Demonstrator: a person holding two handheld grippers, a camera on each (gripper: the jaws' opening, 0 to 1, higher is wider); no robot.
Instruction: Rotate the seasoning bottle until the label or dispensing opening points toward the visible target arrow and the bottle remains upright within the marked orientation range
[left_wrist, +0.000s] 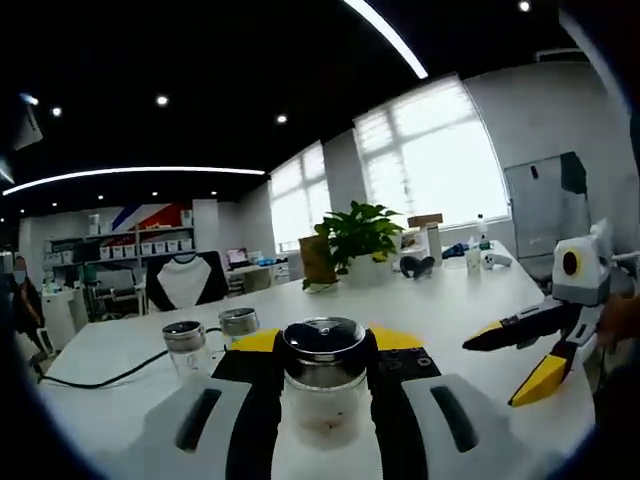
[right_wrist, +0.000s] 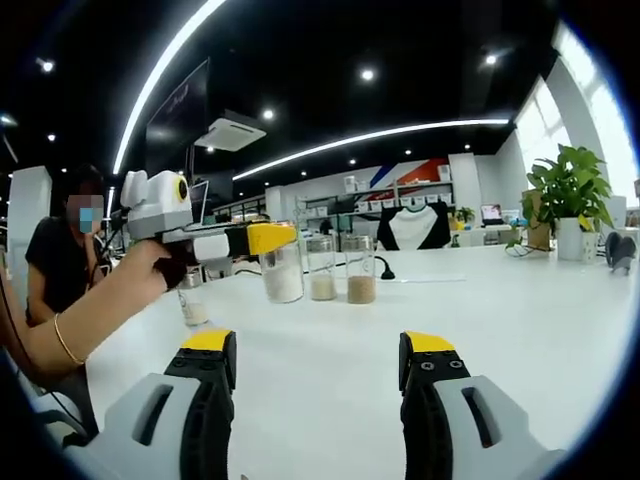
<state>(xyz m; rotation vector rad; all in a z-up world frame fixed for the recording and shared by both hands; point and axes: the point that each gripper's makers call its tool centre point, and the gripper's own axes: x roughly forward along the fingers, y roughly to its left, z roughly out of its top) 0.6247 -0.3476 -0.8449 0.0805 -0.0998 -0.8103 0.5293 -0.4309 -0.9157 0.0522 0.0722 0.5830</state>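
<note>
1. The left gripper (left_wrist: 325, 385) is clamped on a bottle (left_wrist: 324, 385), its jaws pressed against the glass on both sides; the bottle stands upright with a shiny metal lid.
2. In the right gripper view that bottle (right_wrist: 281, 272) hangs just above the white table (right_wrist: 520, 300), held by the left gripper (right_wrist: 262, 240) in a person's hand (right_wrist: 150, 270).
3. Two more jars (right_wrist: 340, 268) stand just beside it on the table.
4. The right gripper (right_wrist: 318, 365) has its jaws spread apart, holding nothing.
5. A potted plant (left_wrist: 360, 240) stands farther back.
</note>
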